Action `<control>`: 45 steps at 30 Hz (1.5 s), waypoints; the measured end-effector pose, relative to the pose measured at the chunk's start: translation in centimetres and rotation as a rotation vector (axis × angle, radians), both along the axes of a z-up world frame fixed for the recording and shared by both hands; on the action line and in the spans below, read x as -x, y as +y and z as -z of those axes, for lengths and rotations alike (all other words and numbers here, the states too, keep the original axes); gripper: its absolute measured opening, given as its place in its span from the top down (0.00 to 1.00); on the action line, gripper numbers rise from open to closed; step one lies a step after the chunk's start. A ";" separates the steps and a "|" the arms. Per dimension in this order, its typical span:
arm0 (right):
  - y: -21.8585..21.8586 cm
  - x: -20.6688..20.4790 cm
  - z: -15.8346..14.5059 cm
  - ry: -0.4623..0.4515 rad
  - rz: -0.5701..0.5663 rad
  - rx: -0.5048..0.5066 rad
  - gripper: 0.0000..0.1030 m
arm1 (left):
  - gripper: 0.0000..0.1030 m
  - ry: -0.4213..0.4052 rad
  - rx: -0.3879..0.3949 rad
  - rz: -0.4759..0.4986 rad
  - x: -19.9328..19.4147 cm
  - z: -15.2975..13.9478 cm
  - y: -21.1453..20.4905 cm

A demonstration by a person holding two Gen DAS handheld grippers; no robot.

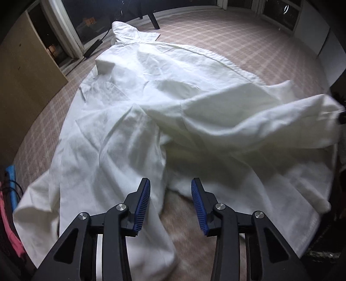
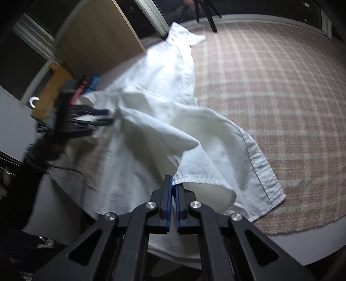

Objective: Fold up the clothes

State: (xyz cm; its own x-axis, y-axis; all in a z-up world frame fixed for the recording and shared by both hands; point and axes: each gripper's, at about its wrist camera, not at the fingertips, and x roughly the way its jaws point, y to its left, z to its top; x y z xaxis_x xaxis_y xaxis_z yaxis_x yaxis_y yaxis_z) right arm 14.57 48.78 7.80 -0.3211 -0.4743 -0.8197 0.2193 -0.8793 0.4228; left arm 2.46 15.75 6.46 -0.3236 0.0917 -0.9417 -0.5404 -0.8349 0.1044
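Observation:
A white shirt [image 1: 134, 112] lies spread over a pink plaid rug [image 1: 237, 43], collar end far away. My left gripper [image 1: 170, 188] hangs open just above the shirt's near edge, nothing between its blue pads [image 1: 142, 203]. One part of the shirt [image 1: 248, 114] is lifted and pulled to the right. In the right wrist view my right gripper [image 2: 173, 183] is shut on a hemmed edge of the white shirt [image 2: 164, 129], holding it up off the rug [image 2: 270, 86]. The left gripper [image 2: 101, 116] shows blurred at the left there, open beside the cloth.
A wooden board [image 1: 26, 71] leans at the left beside a door frame. Dark furniture legs [image 1: 154, 20] stand at the rug's far edge. Pink and blue items [image 1: 10, 194] lie at the near left. The rug's near edge [image 2: 292, 229] meets a pale floor.

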 end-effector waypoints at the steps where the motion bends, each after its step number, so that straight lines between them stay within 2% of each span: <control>1: 0.1 -0.1 -0.8 0.012 0.001 0.006 0.97 | 0.70 0.001 0.020 -0.003 0.4 0.4 0.2; 2: 0.2 -0.1 -1.4 0.025 0.003 0.010 0.97 | 0.90 -0.004 0.028 -0.004 0.7 0.8 0.2; 3: 0.3 -0.1 -2.1 0.039 0.006 0.013 0.97 | 0.95 -0.004 0.031 -0.004 1.0 0.8 0.1; 6: 0.7 -0.2 -4.3 0.080 0.014 0.030 0.97 | 0.97 0.007 0.020 0.000 1.7 -0.3 -0.5; 8: 0.7 -0.7 -6.0 0.101 0.010 0.060 0.97 | 0.99 0.037 0.039 0.001 2.0 -1.9 -1.4; 11: -0.7 -2.0 -7.4 0.115 -0.033 0.102 0.97 | 0.99 0.088 0.077 0.000 2.5 -4.3 -3.0; 14: -2.5 -3.4 -8.2 0.117 -0.088 0.141 0.97 | 0.98 0.090 0.081 -0.018 2.8 -4.9 -4.7; 16: -4.8 -4.1 -6.8 0.080 -0.131 0.158 0.97 | 0.98 0.093 0.091 -0.030 3.1 -5.0 -5.8; 19: -8.5 -4.8 -3.5 -0.003 -0.193 0.175 0.97 | 0.98 0.087 0.137 -0.044 3.7 -3.2 -6.4; 23: -13.0 -5.2 1.3 -0.103 -0.209 0.193 0.97 | 0.98 0.090 0.186 -0.065 4.6 -1.2 -6.6; 30: -19.3 -5.9 6.5 -0.193 -0.249 0.204 0.97 | 0.96 0.115 0.223 -0.084 6.1 0.3 -7.0; 34: -20.2 -6.0 8.4 -0.233 -0.237 0.188 0.97 | 0.94 0.118 0.257 -0.069 5.1 0.5 -6.5; 35: -20.4 -6.1 8.9 -0.243 -0.234 0.184 0.97 | 0.87 0.121 0.258 -0.063 4.6 0.2 -6.5; 36: -20.7 -6.1 9.4 -0.253 -0.231 0.180 0.97 | 0.73 0.121 0.249 -0.060 4.0 -0.1 -6.6; 39: -21.1 -6.3 9.3 -0.252 -0.243 0.175 0.96 | 0.68 0.117 0.232 -0.056 1.8 -1.4 -7.2; 42: -22.4 -6.3 9.0 -0.231 -0.277 0.129 0.91 | 0.66 0.115 0.239 -0.057 -1.0 -2.8 -8.0; 44: -22.3 -6.3 8.5 -0.242 -0.299 0.131 0.75 | 0.67 0.116 0.239 -0.061 -3.0 -3.9 -8.4; 45: -22.0 -6.5 7.9 -0.241 -0.317 0.139 0.72 | 0.67 0.120 0.229 -0.063 -4.1 -4.4 -8.4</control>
State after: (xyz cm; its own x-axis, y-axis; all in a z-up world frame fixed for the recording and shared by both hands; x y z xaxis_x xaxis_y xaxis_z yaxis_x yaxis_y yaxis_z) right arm 21.12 26.80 -0.12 0.0513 -0.6299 -0.7750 0.3502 -0.7154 0.6046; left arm 6.52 7.31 10.88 -0.4324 -0.1438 -0.8901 -0.4603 -0.8137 0.3551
